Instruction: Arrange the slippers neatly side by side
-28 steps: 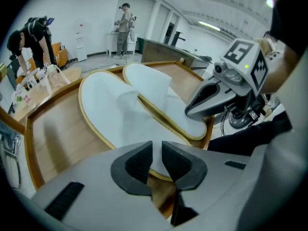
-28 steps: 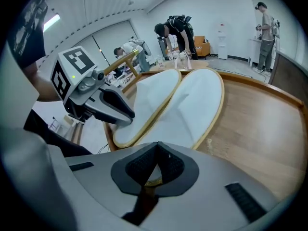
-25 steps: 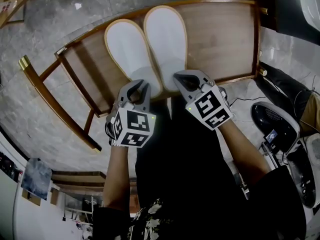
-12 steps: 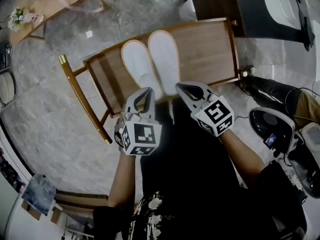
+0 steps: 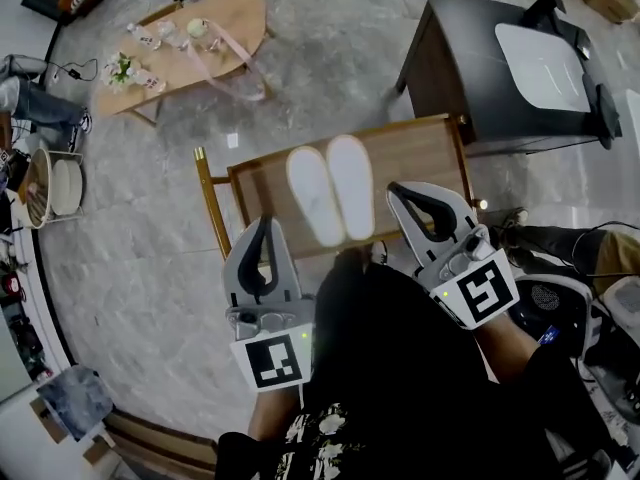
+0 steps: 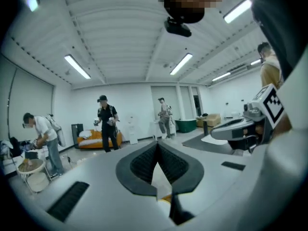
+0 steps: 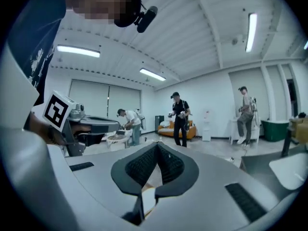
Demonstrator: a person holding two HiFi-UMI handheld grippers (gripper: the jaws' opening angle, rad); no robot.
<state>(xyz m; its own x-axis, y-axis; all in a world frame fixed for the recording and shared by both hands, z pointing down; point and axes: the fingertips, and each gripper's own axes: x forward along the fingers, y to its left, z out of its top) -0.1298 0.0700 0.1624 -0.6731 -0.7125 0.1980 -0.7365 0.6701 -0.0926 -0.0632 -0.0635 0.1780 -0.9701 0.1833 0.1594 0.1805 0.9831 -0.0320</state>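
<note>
Two white slippers, the left one (image 5: 312,198) and the right one (image 5: 351,186), lie side by side and parallel on a wooden bench (image 5: 430,153). Both grippers are lifted well clear of them, toward the head camera. My left gripper (image 5: 264,221) is shut with nothing between its pads. My right gripper (image 5: 398,189) is also shut and empty. In the left gripper view the left gripper (image 6: 156,146) points out across the room, its tips touching. The right gripper (image 7: 157,147) in its own view does the same. Neither gripper view shows the slippers.
A dark cabinet (image 5: 480,78) stands beyond the bench's right end. An oval wooden table (image 5: 190,43) with flowers sits far left on the marble floor. Several people (image 6: 106,124) stand in the room near an orange sofa (image 6: 94,138). Equipment and cables lie at the right (image 5: 560,298).
Both grippers have drawn back from the slippers' heels and risen. The left jaws have closed. The head view now takes in much more of the room; the slippers lie still.
</note>
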